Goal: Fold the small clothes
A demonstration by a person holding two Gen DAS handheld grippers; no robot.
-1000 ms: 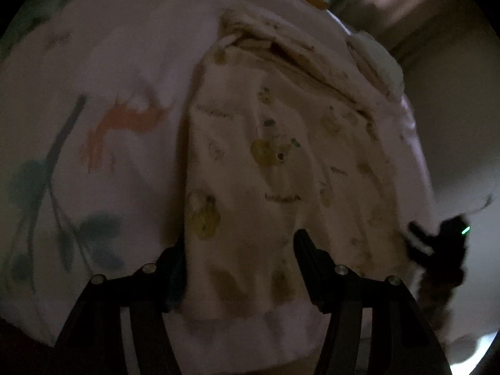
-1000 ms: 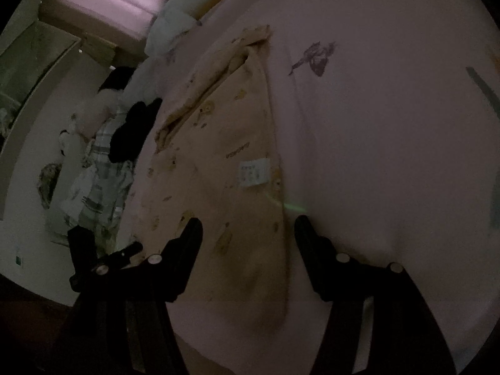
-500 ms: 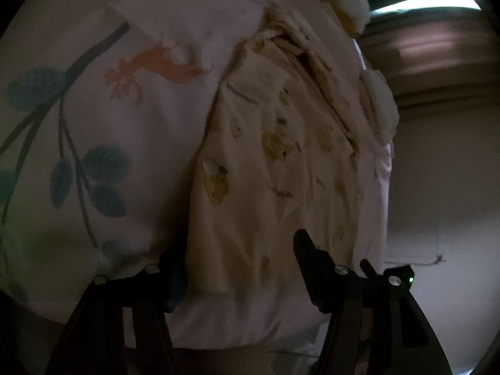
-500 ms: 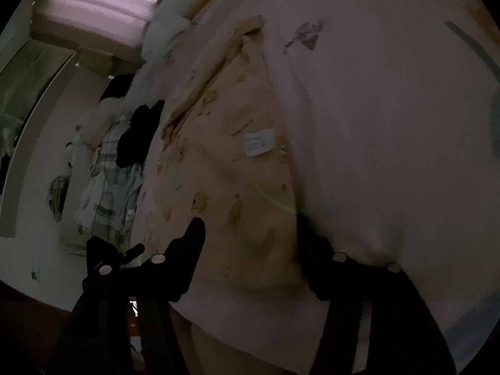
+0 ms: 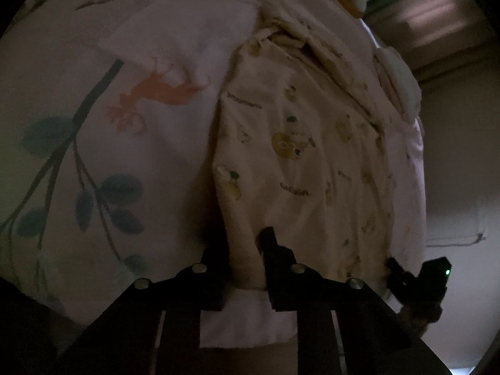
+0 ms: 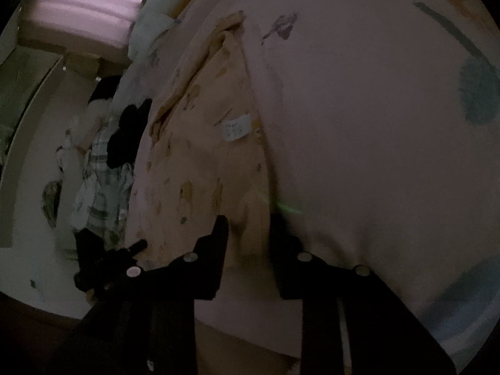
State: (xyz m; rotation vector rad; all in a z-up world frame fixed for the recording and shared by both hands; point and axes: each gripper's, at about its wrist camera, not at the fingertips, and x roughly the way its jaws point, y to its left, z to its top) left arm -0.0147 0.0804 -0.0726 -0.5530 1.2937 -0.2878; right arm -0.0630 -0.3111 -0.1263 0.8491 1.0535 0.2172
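Both my claws clamp near hem of cream printed garment (image 5: pixel 300 156): left claw (image 5: pixel 242 250), right claw (image 6: pixel 250 234). Garment lies on bedsheet (image 5: pixel 150 47).

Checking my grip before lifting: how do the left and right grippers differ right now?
The left gripper pinches a bunched fold of the cream garment; the right gripper straddles flatter cloth. The left sits at the garment's bed-side edge, the right nearer the edge with the white label. Both hold its near hem.
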